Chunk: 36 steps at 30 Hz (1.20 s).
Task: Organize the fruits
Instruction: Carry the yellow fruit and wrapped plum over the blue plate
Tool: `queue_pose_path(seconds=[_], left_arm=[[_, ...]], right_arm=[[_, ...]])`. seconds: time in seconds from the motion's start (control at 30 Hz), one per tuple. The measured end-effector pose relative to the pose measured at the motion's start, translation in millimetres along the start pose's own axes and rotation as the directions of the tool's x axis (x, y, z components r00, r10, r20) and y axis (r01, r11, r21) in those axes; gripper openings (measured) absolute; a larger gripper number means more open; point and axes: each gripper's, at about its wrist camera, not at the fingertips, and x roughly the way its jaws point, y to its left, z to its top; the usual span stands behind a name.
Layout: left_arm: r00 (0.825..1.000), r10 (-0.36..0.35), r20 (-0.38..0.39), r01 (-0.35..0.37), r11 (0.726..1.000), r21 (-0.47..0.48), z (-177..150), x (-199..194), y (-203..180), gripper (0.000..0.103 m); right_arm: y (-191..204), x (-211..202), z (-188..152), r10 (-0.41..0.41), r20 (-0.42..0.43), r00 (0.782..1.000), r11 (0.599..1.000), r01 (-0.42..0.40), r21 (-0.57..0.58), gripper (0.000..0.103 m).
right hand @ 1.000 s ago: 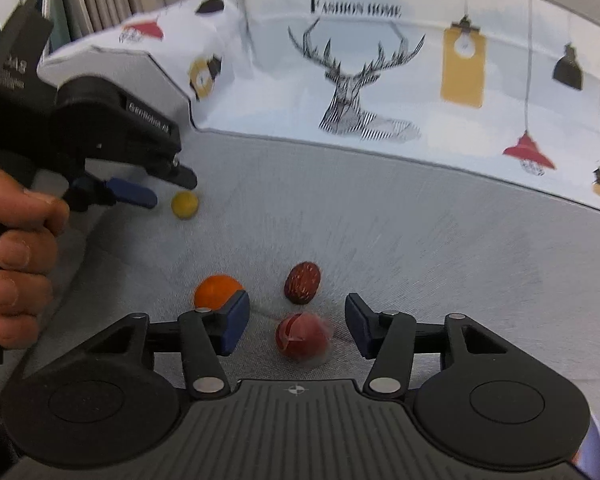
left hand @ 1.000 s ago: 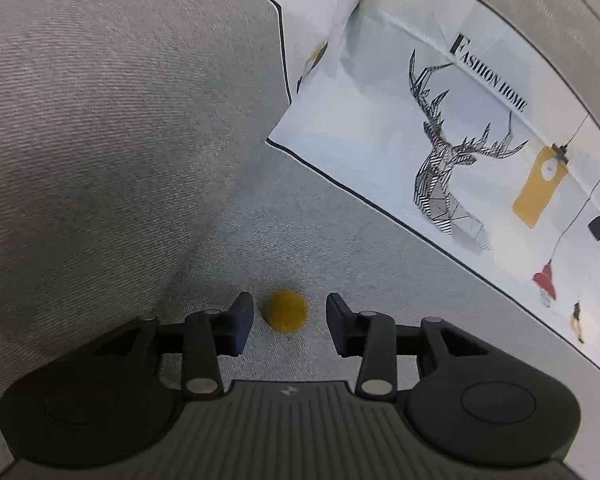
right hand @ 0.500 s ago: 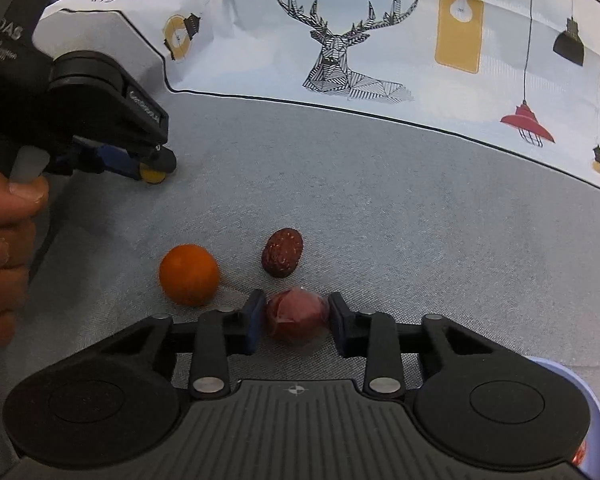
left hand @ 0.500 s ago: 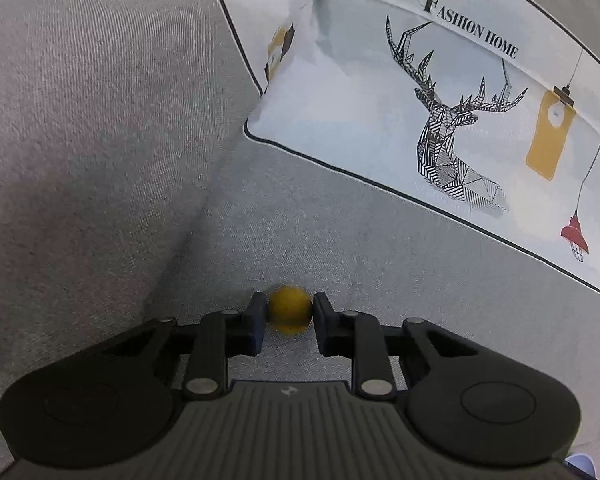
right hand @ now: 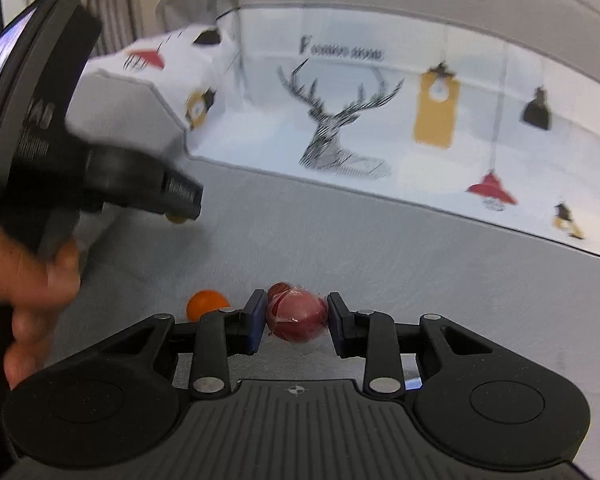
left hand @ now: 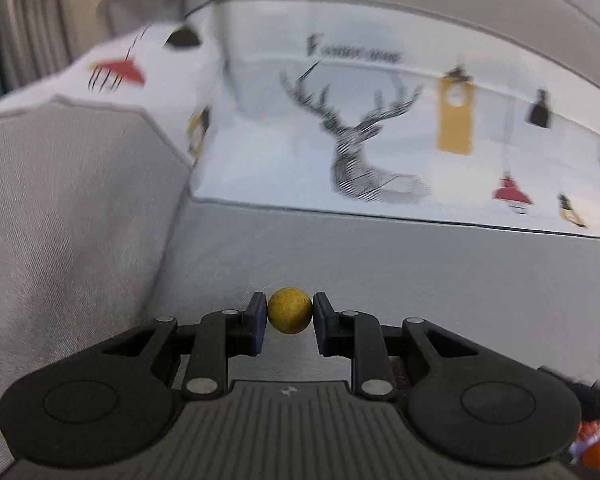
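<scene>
L gripper has just closed, pads pinching a small yellow fruit on both sides, above the grey sofa seat; R gripper likewise just closed, clamped on a red fruit in clear wrap; orange fruit sits on the seat just left of it, a darker red fruit partly hidden behind; deer-print cushion at the back; a hand grips the L tool's handle.

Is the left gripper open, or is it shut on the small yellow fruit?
Shut on it: the left gripper has both pads pressed against the yellow fruit.
</scene>
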Motion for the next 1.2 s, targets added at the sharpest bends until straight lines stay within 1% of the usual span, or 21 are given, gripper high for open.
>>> queue_pose_path(seconds=[0.1, 0.2, 0.27, 0.37, 0.47, 0.5, 0.57, 0.63, 0.7, 0.77, 0.83, 0.97, 1.2], left_arm=[[0.999, -0.023, 0.030, 0.022, 0.999, 0.039, -7, -21, -9, 0.027], [0.996, -0.056, 0.069, 0.051, 0.996, 0.067, -15, -46, -18, 0.027], [0.992, -0.085, 0.091, 0.078, 0.994, 0.080, -19, -60, -26, 0.027], [0.983, -0.136, 0.122, 0.123, 0.986, 0.109, -29, -81, -36, 0.027], [0.974, -0.193, 0.123, 0.176, 0.975, 0.133, -41, -97, -49, 0.027], [0.971, -0.211, 0.116, 0.195, 0.972, 0.134, -46, -101, -53, 0.027], [0.964, -0.246, 0.100, 0.232, 0.964, 0.131, -55, -108, -60, 0.027], [0.960, -0.268, 0.080, 0.256, 0.957, 0.138, -64, -111, -68, 0.027], [0.960, -0.270, 0.070, 0.256, 0.952, 0.168, -70, -112, -76, 0.027], [0.963, -0.260, 0.072, 0.238, 0.945, 0.223, -75, -110, -87, 0.027], [0.964, -0.255, 0.068, 0.231, 0.940, 0.249, -78, -107, -93, 0.027], [0.964, -0.260, 0.049, 0.239, 0.936, 0.259, -80, -98, -97, 0.027], [0.963, -0.269, 0.026, 0.253, 0.932, 0.261, -79, -88, -101, 0.027]], right_arm=[[-16, -32, 2, -0.005, 0.021, 1.000, 0.999, 0.004, 0.037, 0.034], [-25, -65, -1, -0.029, 0.050, 0.998, 0.999, 0.027, 0.026, 0.034], [-34, -84, -6, -0.051, 0.065, 0.997, 0.998, 0.049, 0.029, 0.034], [-49, -109, -23, -0.081, 0.069, 0.994, 0.994, 0.076, 0.080, 0.034], [-62, -117, -53, -0.102, 0.049, 0.994, 0.985, 0.094, 0.144, 0.034], [-66, -116, -63, -0.109, 0.031, 0.994, 0.983, 0.103, 0.153, 0.034], [-72, -114, -74, -0.135, -0.001, 0.991, 0.979, 0.134, 0.152, 0.034], [-79, -118, -78, -0.148, 0.010, 0.989, 0.978, 0.145, 0.150, 0.034], [-90, -122, -85, -0.177, 0.007, 0.984, 0.975, 0.175, 0.138, 0.034], [-102, -125, -91, -0.196, -0.005, 0.981, 0.969, 0.195, 0.155, 0.034], [-113, -128, -94, -0.210, -0.010, 0.978, 0.962, 0.208, 0.180, 0.034], [-123, -128, -98, -0.225, -0.014, 0.974, 0.954, 0.223, 0.198, 0.034], [-118, -121, -95, -0.212, -0.013, 0.977, 0.961, 0.211, 0.180, 0.034]])
